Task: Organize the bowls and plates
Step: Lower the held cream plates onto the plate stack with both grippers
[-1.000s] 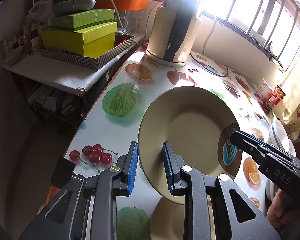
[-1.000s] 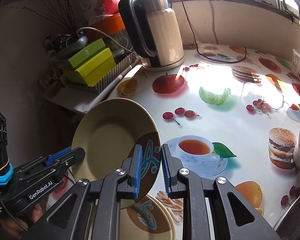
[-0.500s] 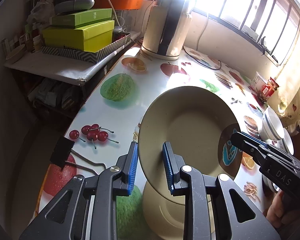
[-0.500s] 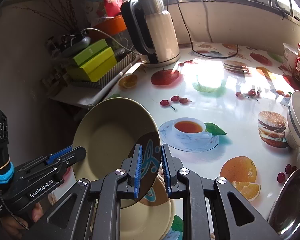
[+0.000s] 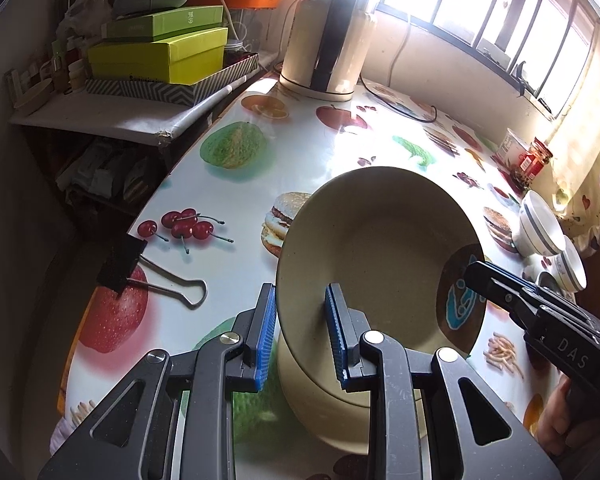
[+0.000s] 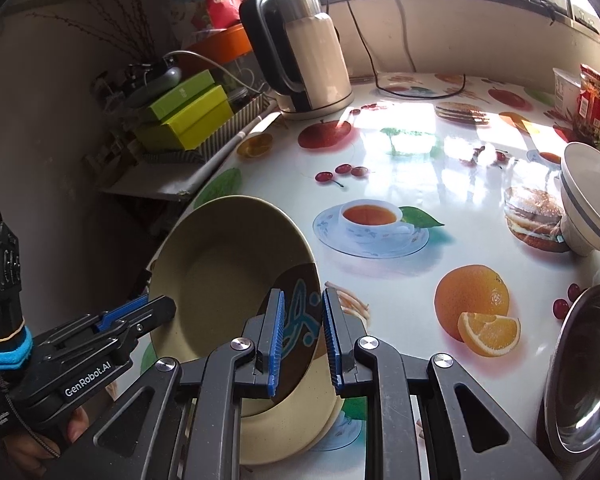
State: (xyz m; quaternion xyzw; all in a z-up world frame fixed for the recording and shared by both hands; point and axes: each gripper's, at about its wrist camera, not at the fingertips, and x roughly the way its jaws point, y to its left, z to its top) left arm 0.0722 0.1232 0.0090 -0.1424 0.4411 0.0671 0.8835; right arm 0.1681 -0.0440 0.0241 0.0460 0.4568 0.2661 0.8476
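A beige plate [image 5: 380,248] with a brown and blue motif on one rim is held tilted on edge above the table. My left gripper [image 5: 300,320] is shut on its left rim, blue pads on both faces. My right gripper [image 6: 302,320] is shut on the motif side of the plate [image 6: 228,276]. Each gripper shows in the other's view: the right gripper [image 5: 472,276] and the left gripper [image 6: 160,308]. Directly beneath lies a second beige plate [image 5: 312,412] flat on the table, also visible in the right wrist view as the lower plate [image 6: 296,420].
White bowls with blue stripes [image 5: 540,228] stand at the table's right; one bowl [image 6: 588,196] leans near a steel bowl [image 6: 580,368]. An electric kettle [image 5: 324,32] and its cord sit at the back. A binder clip [image 5: 140,264] lies left. Green boxes [image 5: 160,56] fill a side shelf.
Both grippers have carried the tilted plate back toward the near edge, away from the kettle. The flat plate now lies right under it, and the bowls have come into view.
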